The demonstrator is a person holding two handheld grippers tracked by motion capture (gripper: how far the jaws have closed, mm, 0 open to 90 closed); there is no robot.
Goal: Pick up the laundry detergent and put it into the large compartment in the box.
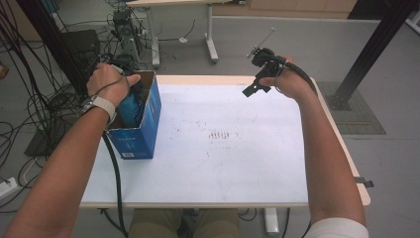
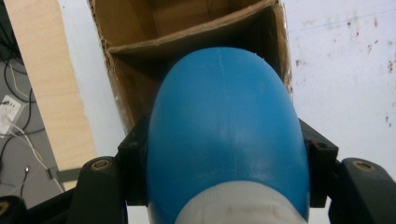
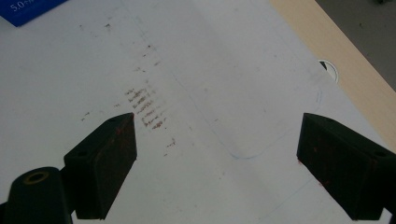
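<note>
A person's left gripper [image 2: 224, 186] is clamping a rounded blue object [image 2: 224, 126] with a white lower part, its two black jaws pressing on either side, and holding it at the open mouth of a blue cardboard box [image 1: 143, 131] standing at the table's [image 1: 237, 173] far left edge. From above, the left hand [image 1: 109, 82] and the box's wall are hiding most of the object, leaving a sliver of blue; what kind of object it is cannot be made out. In the left gripper view the object is blocking the box's floor, with brown inner walls [image 2: 140, 28] showing. The right gripper [image 1: 255, 88] is hanging over the table's far right corner, jaws spread wide and gripping nothing, above white tabletop bearing faint dark smudges [image 3: 144, 109]. The box's lettering is cut off.
</note>
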